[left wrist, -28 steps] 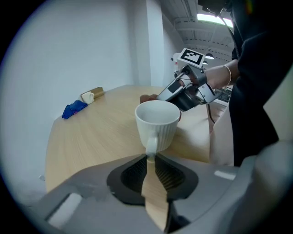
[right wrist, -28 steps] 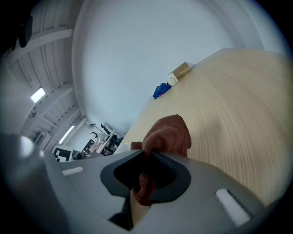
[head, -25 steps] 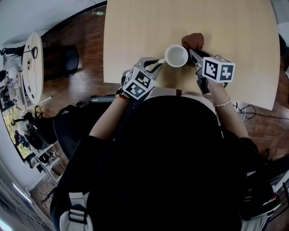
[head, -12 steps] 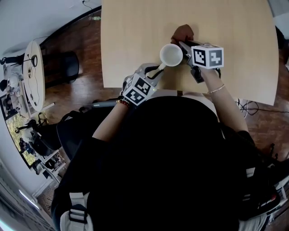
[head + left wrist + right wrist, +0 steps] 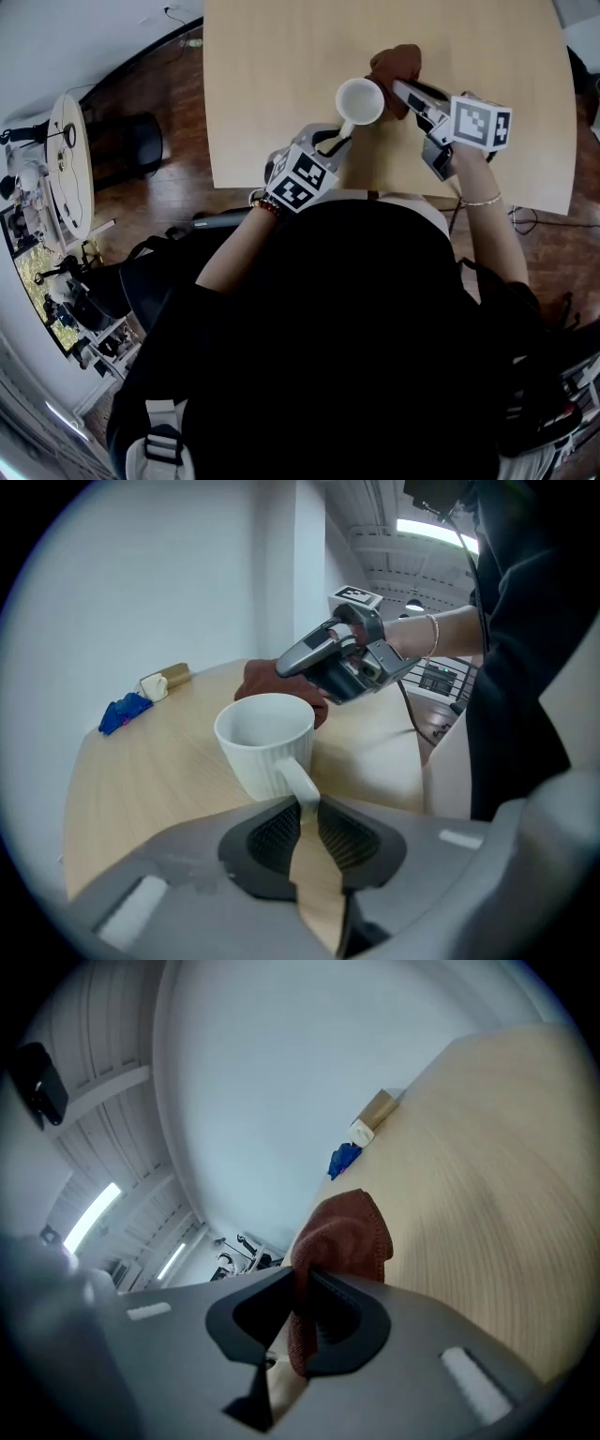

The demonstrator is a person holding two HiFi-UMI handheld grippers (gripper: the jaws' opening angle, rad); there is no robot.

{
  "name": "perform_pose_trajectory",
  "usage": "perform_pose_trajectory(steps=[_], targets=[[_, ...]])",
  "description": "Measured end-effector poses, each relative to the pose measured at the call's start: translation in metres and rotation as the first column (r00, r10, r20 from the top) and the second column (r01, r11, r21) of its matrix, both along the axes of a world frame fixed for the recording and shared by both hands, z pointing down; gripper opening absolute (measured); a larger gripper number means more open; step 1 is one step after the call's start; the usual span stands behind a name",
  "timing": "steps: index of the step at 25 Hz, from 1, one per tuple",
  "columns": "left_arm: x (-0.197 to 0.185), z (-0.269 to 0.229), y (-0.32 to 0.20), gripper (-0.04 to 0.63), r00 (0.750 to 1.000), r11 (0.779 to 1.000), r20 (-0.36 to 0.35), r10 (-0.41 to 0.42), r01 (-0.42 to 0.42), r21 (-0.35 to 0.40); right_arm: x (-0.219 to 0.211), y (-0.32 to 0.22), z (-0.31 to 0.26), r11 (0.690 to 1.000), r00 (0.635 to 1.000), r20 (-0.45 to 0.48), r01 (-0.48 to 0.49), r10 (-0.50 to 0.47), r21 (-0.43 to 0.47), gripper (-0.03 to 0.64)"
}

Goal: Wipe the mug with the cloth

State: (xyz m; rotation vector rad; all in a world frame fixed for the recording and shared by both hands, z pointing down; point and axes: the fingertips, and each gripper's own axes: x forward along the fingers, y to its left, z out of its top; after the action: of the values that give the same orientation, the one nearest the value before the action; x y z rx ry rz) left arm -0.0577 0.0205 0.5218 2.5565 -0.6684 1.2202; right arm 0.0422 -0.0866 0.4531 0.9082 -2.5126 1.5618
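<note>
A white ribbed mug (image 5: 360, 100) (image 5: 265, 741) stands upright on the light wooden table (image 5: 281, 66). My left gripper (image 5: 335, 141) (image 5: 304, 816) is shut on the mug's handle (image 5: 298, 782), at the mug's near left. My right gripper (image 5: 403, 91) (image 5: 302, 1283) is shut on a reddish-brown cloth (image 5: 396, 67) (image 5: 342, 1234). The cloth hangs bunched at the mug's far right side, close against its wall. In the left gripper view the right gripper (image 5: 281, 670) reaches in from the right, behind the mug.
A blue object (image 5: 124, 711) (image 5: 344, 1160) and a small tan and white thing (image 5: 161, 681) (image 5: 371, 1117) lie at the table's far end. The table's near edge (image 5: 375, 192) runs just under both grippers. A round side table (image 5: 70, 150) stands on the floor at left.
The right gripper has swung with the cloth from the mug's far side round to its right side, after passing close over it. The left gripper has kept hold of the handle.
</note>
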Motion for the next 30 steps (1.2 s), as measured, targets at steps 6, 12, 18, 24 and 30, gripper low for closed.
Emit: perform_pose_trajectory(steps=[6,12,18,24,30], targets=[[0.005,0.0,0.002,0.064,1.0,1.0,0.012,0.008,-0.008,-0.008,0.003,0.018,0.01,0.998,0.996,0.087,-0.02,0.026,-0.062,0.048],[0.01,0.0,0.001,0.063,1.0,1.0,0.015,0.018,-0.018,-0.021,-0.017,0.015,0.023,0.999,0.998,0.064,-0.019,0.021,-0.038,0.046],[0.012,-0.001,-0.003,0.061,1.0,0.999,0.01,0.026,-0.026,-0.02,-0.011,0.015,0.072,0.999,0.969,-0.245,0.002,-0.01,-0.036,0.046],[0.019,-0.001,-0.002,0.061,0.999,0.998,0.005,0.049,-0.049,-0.03,-0.009,0.015,0.066,0.991,0.986,-0.134,-0.109,0.098,-0.08,0.046],[0.034,-0.002,0.0,0.061,0.997,0.996,-0.029,0.075,-0.076,-0.035,0.009,0.017,0.042,0.961,0.97,0.032,-0.234,0.241,-0.149,0.046]])
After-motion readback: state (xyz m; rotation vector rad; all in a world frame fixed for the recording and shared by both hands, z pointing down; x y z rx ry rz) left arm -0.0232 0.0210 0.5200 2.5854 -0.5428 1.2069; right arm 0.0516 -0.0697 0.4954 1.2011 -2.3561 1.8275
